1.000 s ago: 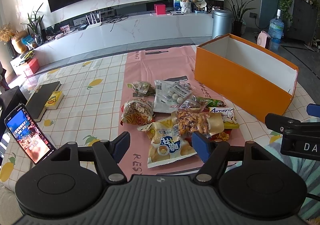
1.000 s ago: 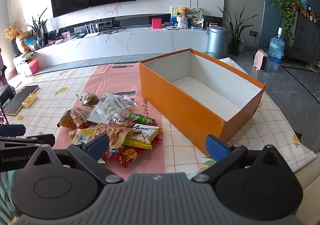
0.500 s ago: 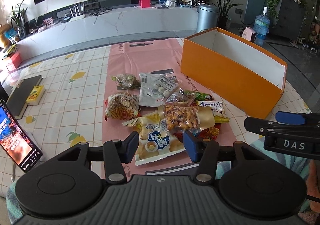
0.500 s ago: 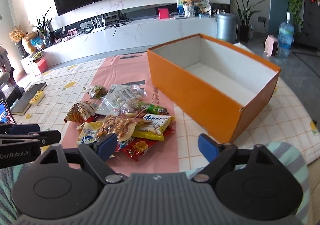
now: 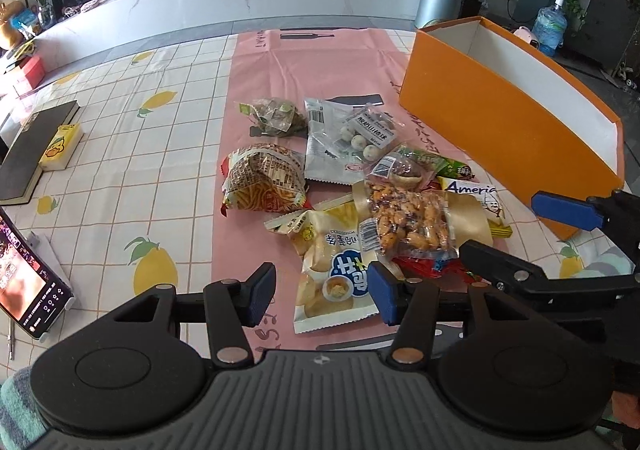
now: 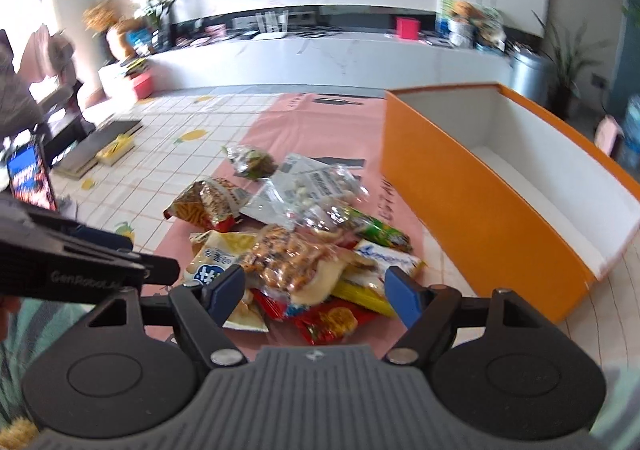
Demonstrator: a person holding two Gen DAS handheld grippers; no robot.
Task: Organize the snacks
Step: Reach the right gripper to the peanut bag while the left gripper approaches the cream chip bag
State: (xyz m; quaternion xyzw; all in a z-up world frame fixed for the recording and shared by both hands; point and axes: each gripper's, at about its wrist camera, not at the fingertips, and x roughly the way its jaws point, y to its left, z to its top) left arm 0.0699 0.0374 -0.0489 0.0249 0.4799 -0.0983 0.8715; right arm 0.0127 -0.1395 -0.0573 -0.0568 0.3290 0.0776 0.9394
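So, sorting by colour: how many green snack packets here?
2: a greenish packet farthest back on the left; a green wrapper on the side nearest the orange box. More may lie hidden.

- The orange box (image 5: 500, 122) stands open on top, its tall wall beside the snack pile (image 5: 360, 202).
- The checked cloth (image 5: 132, 154) left of the pile lies bare up to the book (image 5: 36, 146) and the phone (image 5: 28, 282).

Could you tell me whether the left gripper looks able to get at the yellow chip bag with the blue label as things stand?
Probably yes. The left gripper stands open just short of the yellow chip bag; the bag's near end lies bare, though the nut packet overlaps its far end.
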